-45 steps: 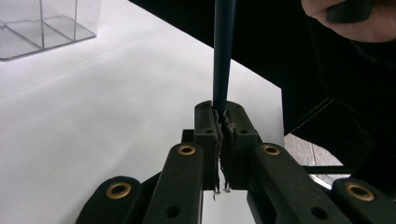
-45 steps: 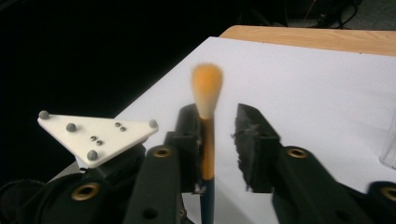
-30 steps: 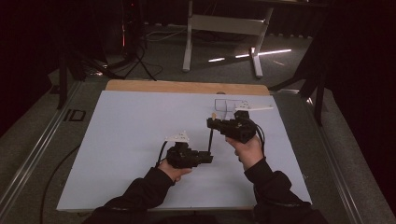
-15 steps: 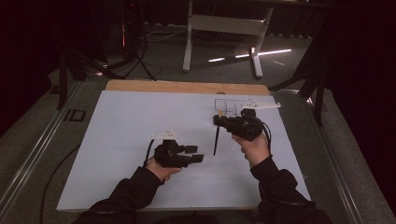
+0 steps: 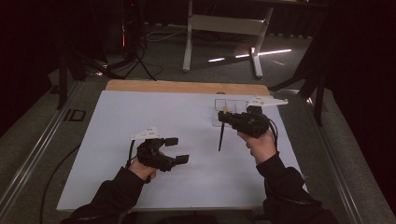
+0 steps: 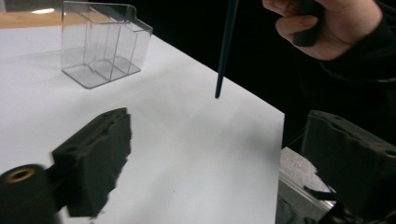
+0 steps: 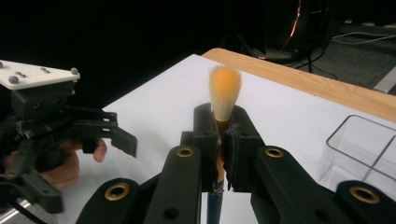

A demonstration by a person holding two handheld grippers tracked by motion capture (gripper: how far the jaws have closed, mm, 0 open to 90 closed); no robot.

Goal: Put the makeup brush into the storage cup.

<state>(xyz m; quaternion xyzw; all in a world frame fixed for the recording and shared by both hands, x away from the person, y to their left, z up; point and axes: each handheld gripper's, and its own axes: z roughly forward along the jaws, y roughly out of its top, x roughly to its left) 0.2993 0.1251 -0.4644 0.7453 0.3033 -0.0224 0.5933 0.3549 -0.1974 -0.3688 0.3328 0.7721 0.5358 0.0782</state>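
A brush with orange bristles and a dark handle is clamped just below the bristles in my right gripper, which is shut on it. The handle hangs down toward the white sheet, its tip a little above the paper. My left gripper hovers to the left of the brush, apart from it. Its jaws have just been opening and stand wide with nothing between them. The right gripper view has the same grip and the left gripper farther off.
A clear plastic divided box stands on the white sheet just behind the right gripper, seen also as the clear box. A wooden board edge runs along the back. Dark floor, cables and a white stand lie beyond the table.
The left gripper has drawn away leftward from the brush handle's lower end and its jaws have opened. The right gripper has barely moved, still holding the brush.
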